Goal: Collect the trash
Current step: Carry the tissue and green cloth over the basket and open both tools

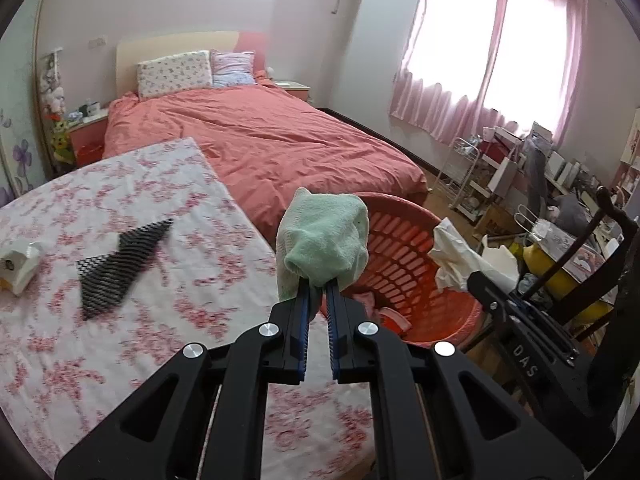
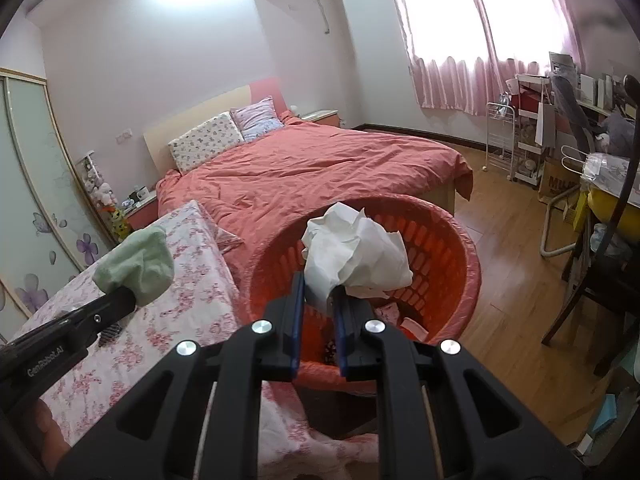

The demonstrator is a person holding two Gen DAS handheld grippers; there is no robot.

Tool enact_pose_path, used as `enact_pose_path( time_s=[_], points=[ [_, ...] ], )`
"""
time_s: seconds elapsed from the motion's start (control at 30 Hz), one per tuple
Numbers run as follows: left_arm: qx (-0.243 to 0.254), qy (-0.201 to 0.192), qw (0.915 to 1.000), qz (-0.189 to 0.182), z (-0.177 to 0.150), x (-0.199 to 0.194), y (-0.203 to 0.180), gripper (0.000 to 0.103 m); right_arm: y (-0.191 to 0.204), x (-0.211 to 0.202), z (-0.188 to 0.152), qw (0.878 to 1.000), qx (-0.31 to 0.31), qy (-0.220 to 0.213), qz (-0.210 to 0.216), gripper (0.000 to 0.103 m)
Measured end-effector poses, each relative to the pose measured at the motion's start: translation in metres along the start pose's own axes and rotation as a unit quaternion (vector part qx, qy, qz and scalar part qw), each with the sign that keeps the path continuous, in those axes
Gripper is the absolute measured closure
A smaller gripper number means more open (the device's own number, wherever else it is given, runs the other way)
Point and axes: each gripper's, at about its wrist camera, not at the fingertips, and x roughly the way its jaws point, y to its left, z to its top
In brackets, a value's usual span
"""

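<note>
My left gripper point(image 1: 318, 282) is shut on a pale green cloth point(image 1: 324, 236), which hangs bunched at the near rim of the red slotted basket point(image 1: 404, 256). My right gripper point(image 2: 320, 294) is shut on a crumpled white paper point(image 2: 356, 256), held over the mouth of the same basket point(image 2: 452, 248). In the right wrist view the green cloth point(image 2: 138, 260) and the left gripper's black arm show at the left. In the left wrist view the white paper point(image 1: 460, 256) shows over the basket's right rim. Some pink and white scraps lie in the basket's bottom.
A table with a floral cloth point(image 1: 120, 320) holds a black mesh piece point(image 1: 120, 264) and a white crumpled carton point(image 1: 18, 268) at its left edge. Behind stands a bed with a red cover point(image 1: 260, 136). A dark chair point(image 2: 592, 280), shelves and clutter fill the right side.
</note>
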Motion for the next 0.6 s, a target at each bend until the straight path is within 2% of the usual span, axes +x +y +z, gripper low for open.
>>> enact_pose_path(
  time_s=[0.33, 0.6],
  points=[
    [0.006, 0.015, 0.9994, -0.03, 0.001, 0.022, -0.02, 0.095, -0.022, 0.013, 0.007, 1.0, 0.017, -0.001, 0.0, 0.089],
    [0.016, 0.026, 0.9989, -0.036, 0.003, 0.038, -0.033, 0.095, -0.031, 0.027, 0.014, 1.0, 0.029, 0.0, 0.0, 0.089]
  ],
)
